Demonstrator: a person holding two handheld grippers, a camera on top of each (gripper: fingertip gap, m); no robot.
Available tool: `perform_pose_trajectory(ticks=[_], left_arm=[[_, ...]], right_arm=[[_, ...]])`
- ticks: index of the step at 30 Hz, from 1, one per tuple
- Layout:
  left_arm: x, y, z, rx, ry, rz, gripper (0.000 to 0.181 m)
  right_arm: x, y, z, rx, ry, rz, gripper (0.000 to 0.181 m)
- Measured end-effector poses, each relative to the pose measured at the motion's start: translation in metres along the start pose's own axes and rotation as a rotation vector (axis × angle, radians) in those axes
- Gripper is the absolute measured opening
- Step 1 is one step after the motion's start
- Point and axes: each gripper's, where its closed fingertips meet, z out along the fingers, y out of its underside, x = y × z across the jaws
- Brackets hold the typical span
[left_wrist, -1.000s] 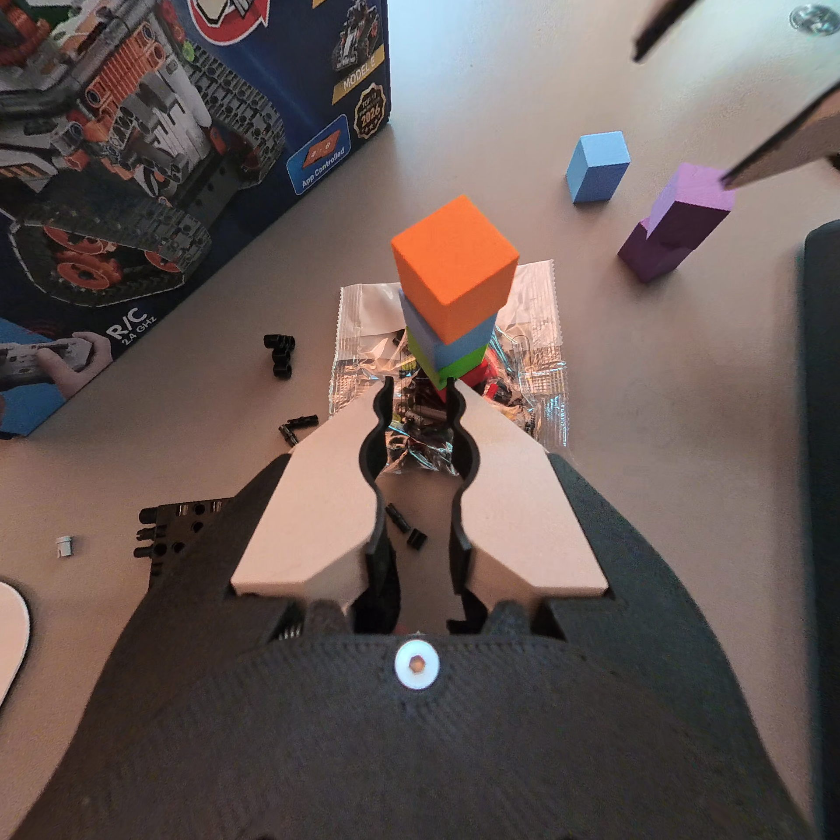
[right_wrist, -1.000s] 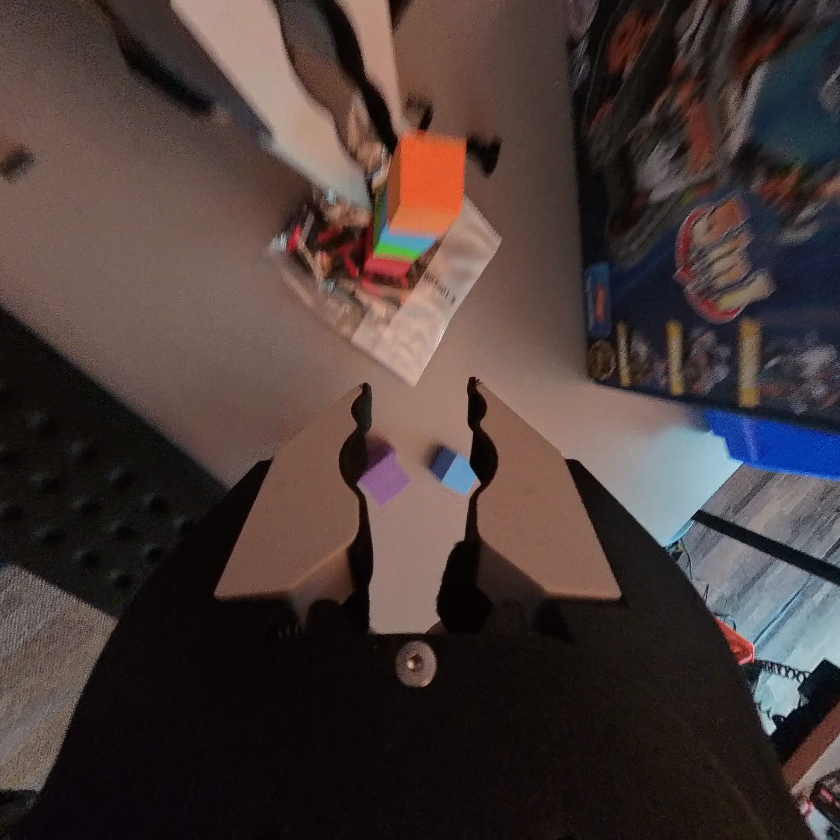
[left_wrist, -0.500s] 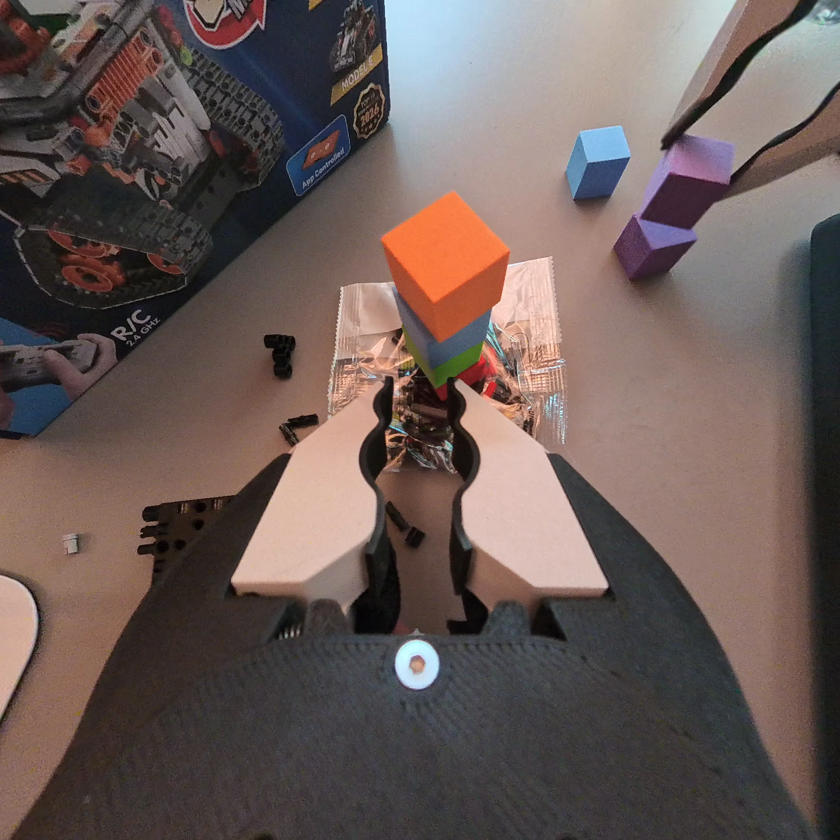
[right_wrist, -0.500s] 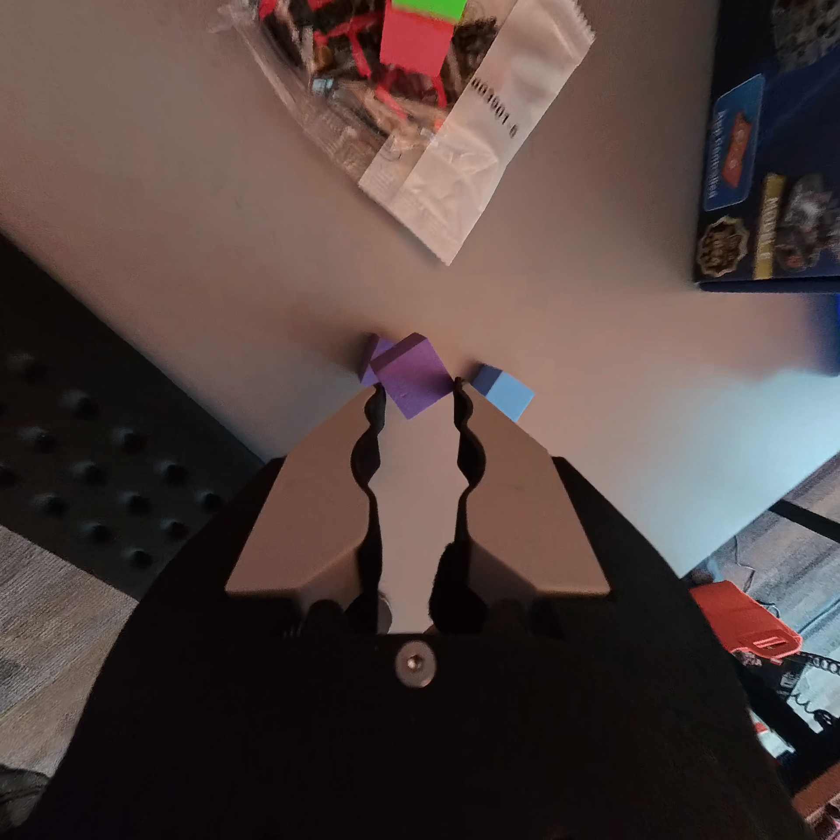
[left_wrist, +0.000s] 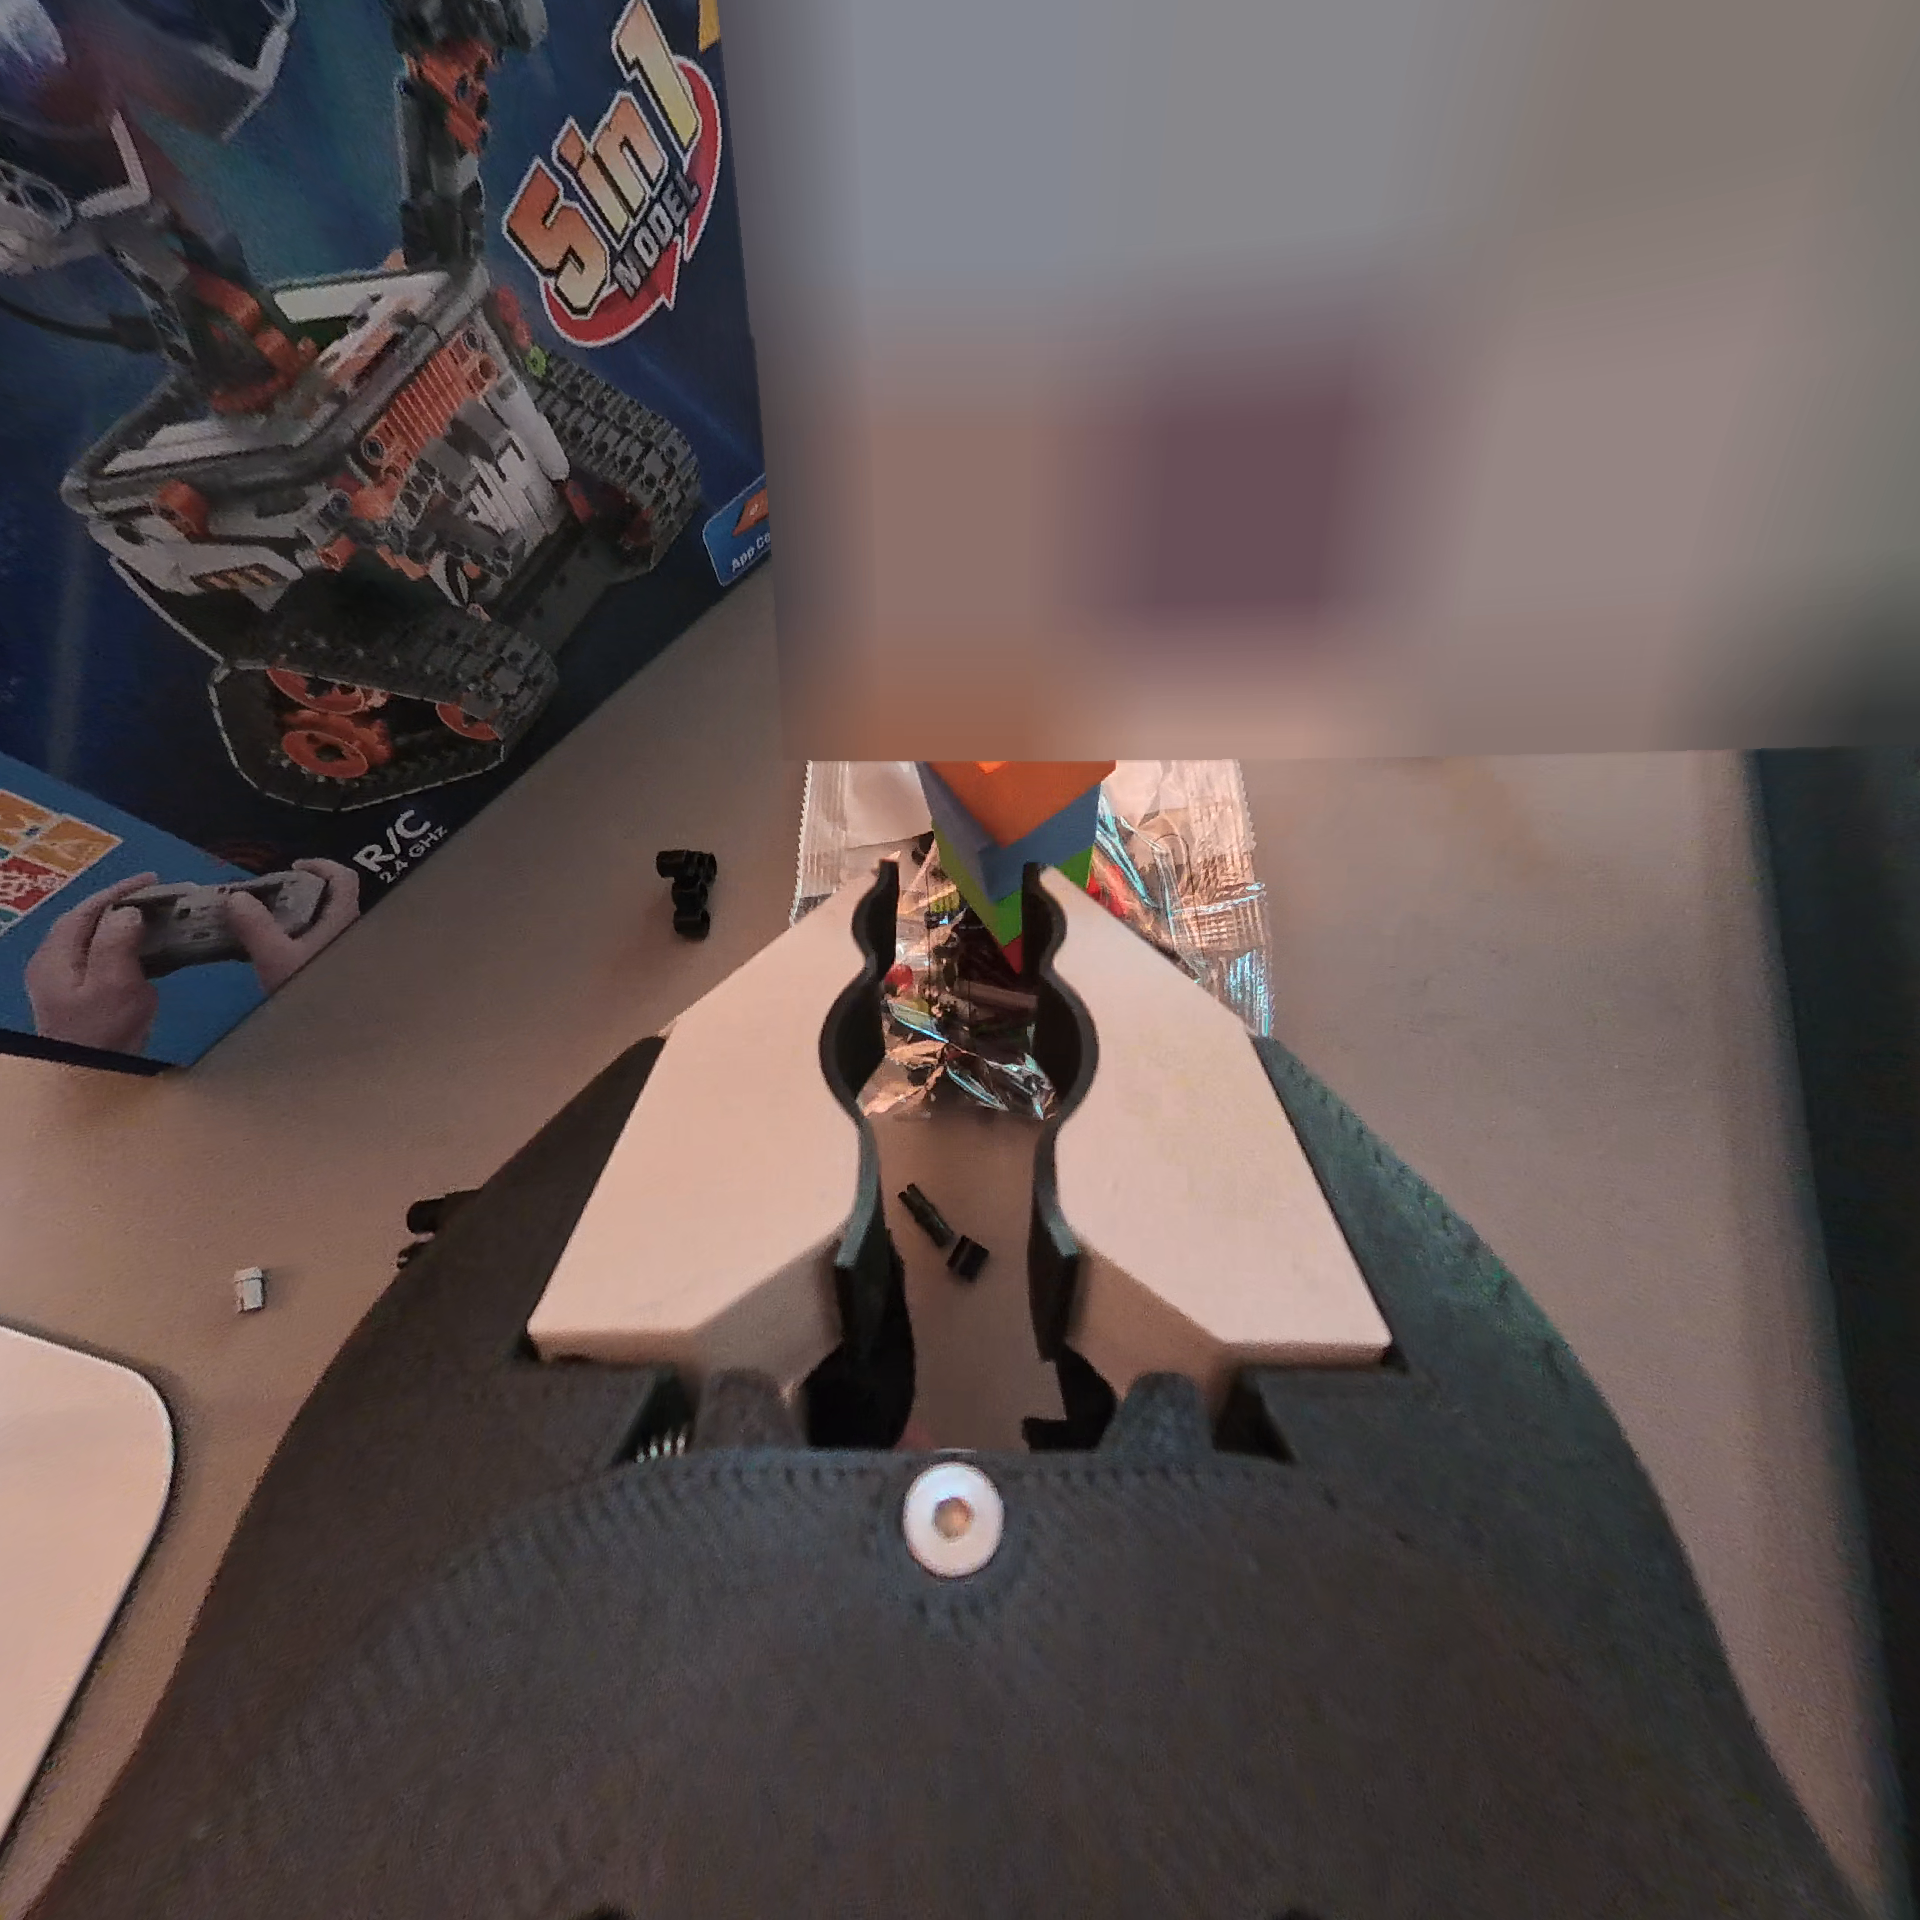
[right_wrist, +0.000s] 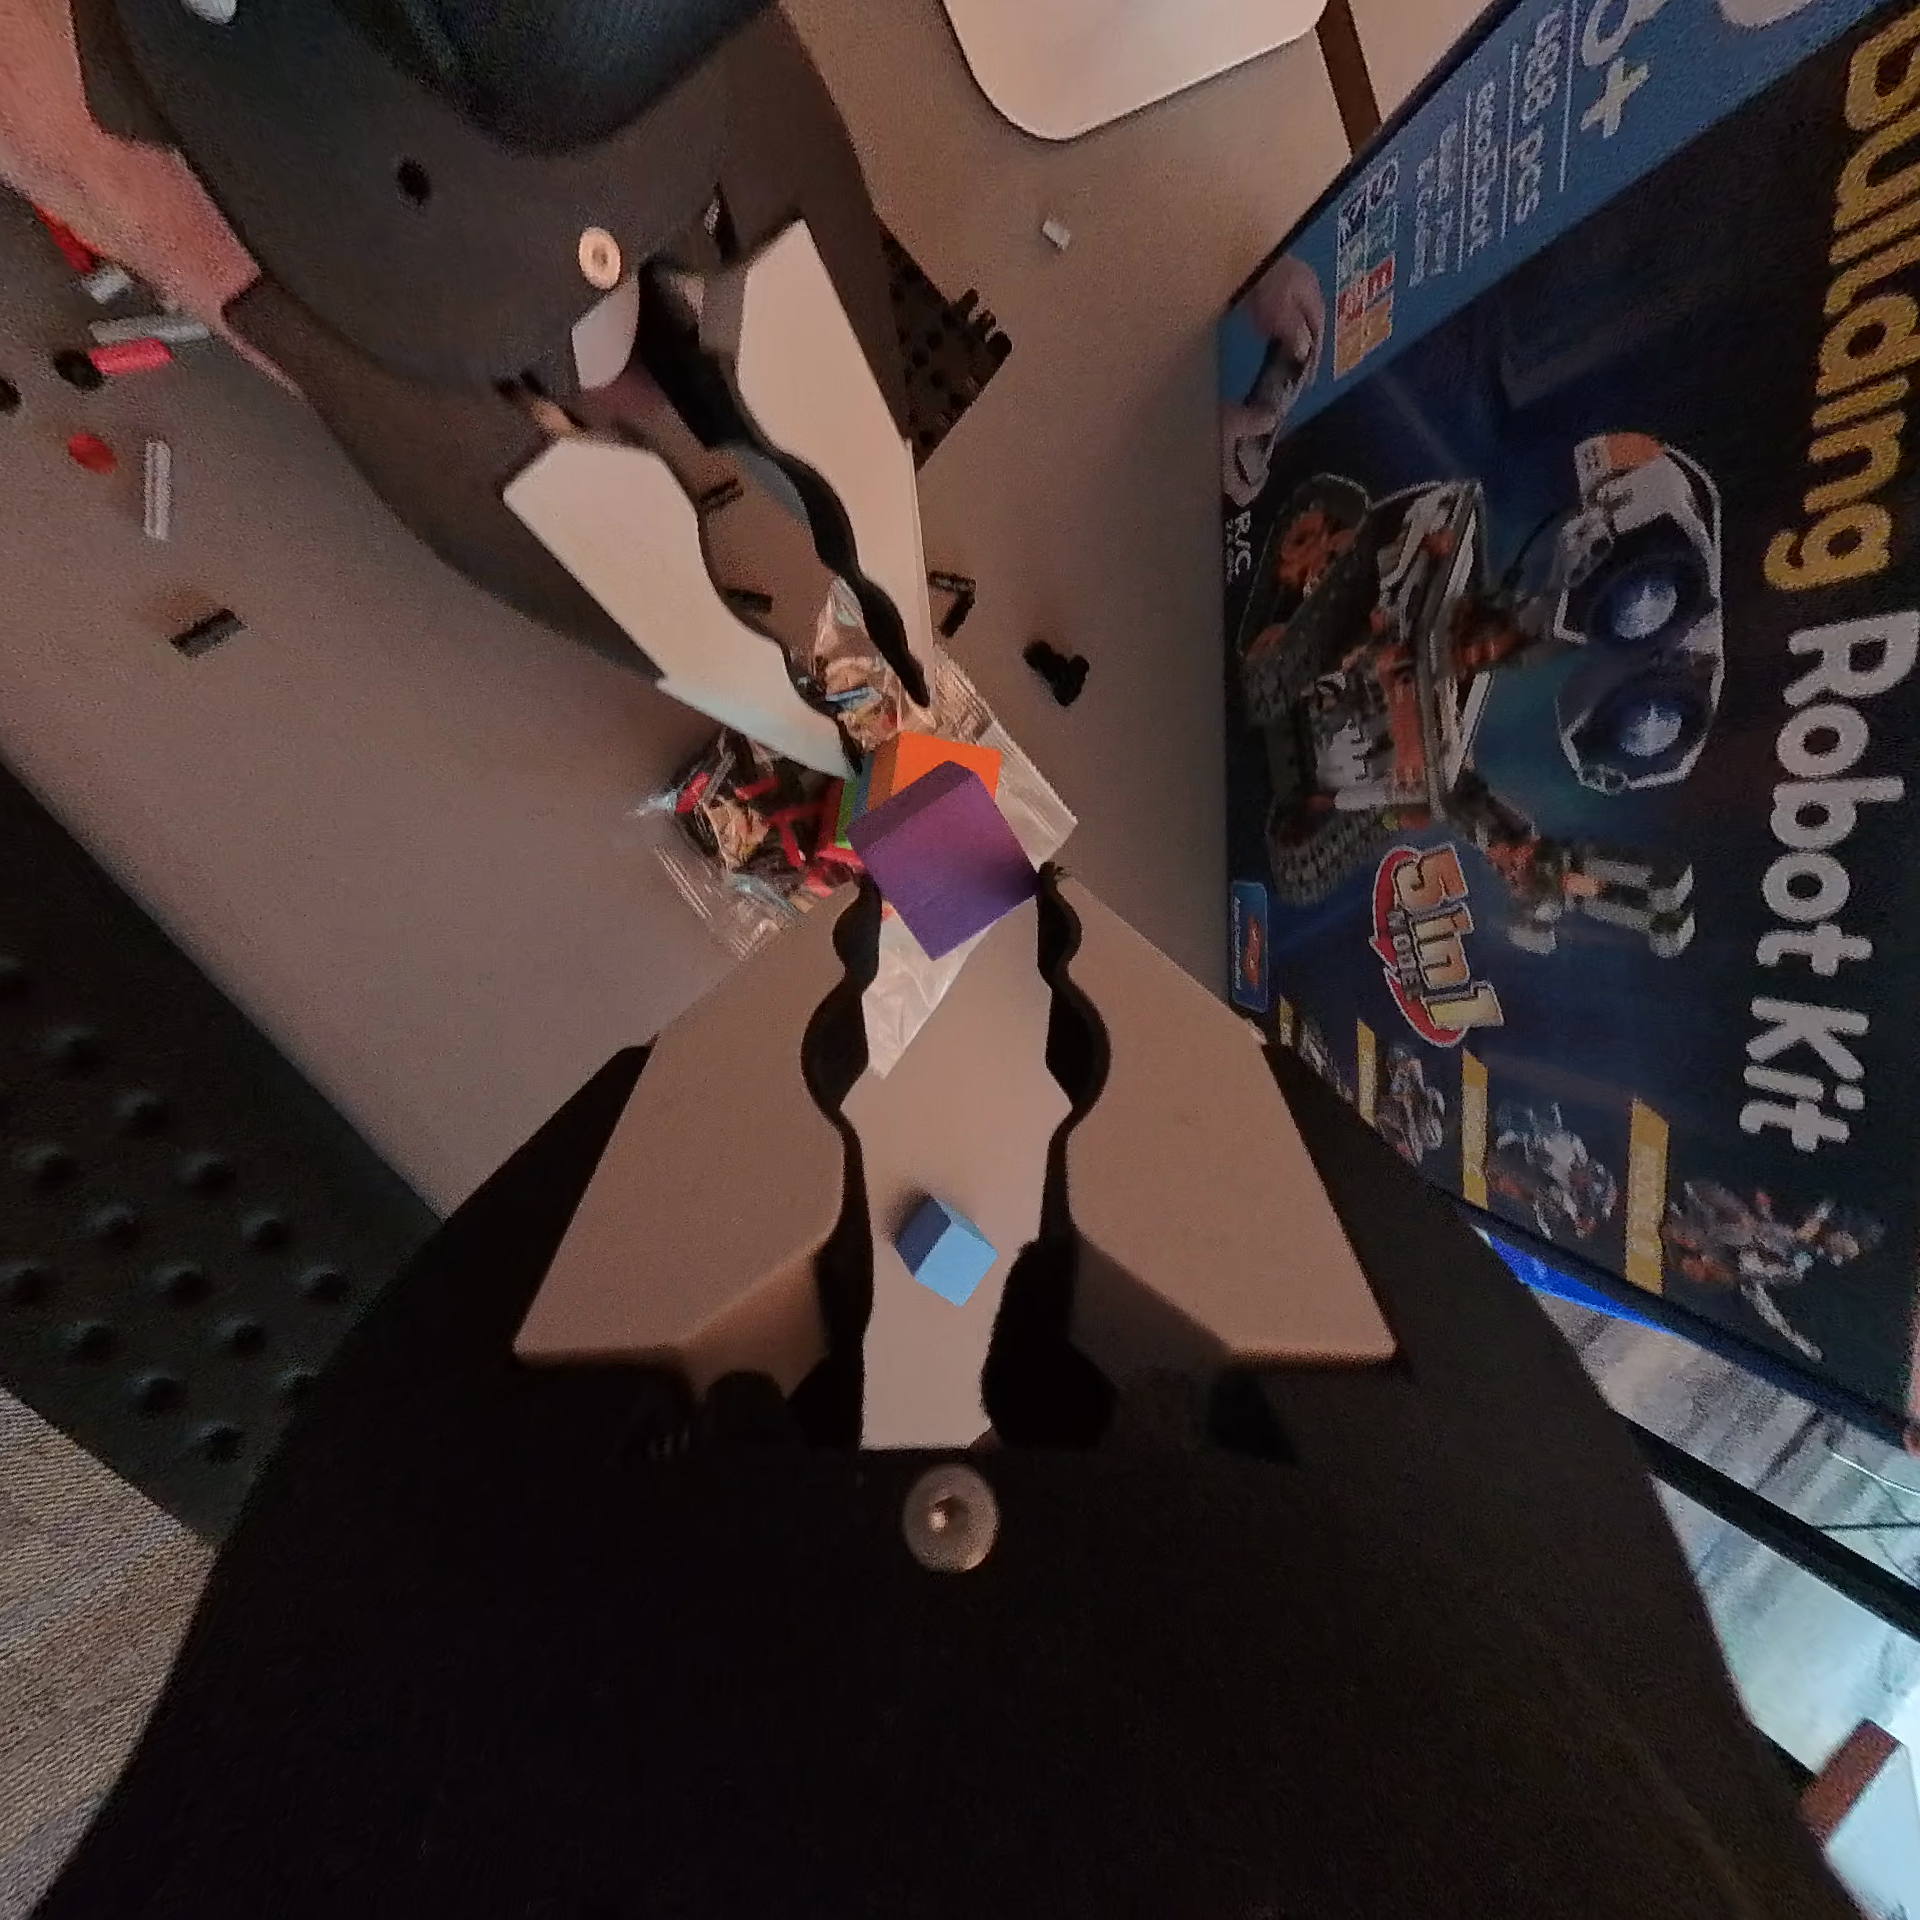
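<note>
our left claw (left_wrist: 961, 883) still hangs open beside the stack of small coloured cubes (left_wrist: 1013, 831) on the clear plastic bag of parts (right_wrist: 769, 831), while our right claw (right_wrist: 951, 883), gripping the purple foam cube (right_wrist: 940, 862), has carried it from the worktop (right_wrist: 416, 831) to just above the stack's orange top cube (right_wrist: 935, 764).

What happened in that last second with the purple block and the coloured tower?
The right tool took hold of the purple cube, lifted it off the darker purple cube it sat on, and carried it over the orange-topped stack of cubes. The left tool stayed open beside the stack; the light blue cube stayed on the grey table.
</note>
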Motion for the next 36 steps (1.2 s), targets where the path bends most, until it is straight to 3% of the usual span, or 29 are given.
perform_pose_trajectory(ticks=[14, 22, 32, 36], left_arm=[[0.0, -0.003, 0.003, 0.011, 0.001, 0.008, 0.019], [0.003, -0.002, 0.005, 0.006, 0.007, 0.017, 0.02], [0.003, 0.0, 0.004, 0.003, 0.017, 0.014, 0.022], [0.005, 0.007, 0.001, -0.019, 0.049, -0.004, 0.027]], right_arm=[[0.007, 0.0, 0.029, -0.16, -0.073, 0.039, 0.03], [0.008, 0.001, 0.032, -0.161, -0.063, 0.041, 0.032], [0.014, 0.001, 0.015, -0.088, 0.017, 0.063, 0.044], [0.009, 0.024, -0.005, -0.042, 0.046, 0.12, 0.044]])
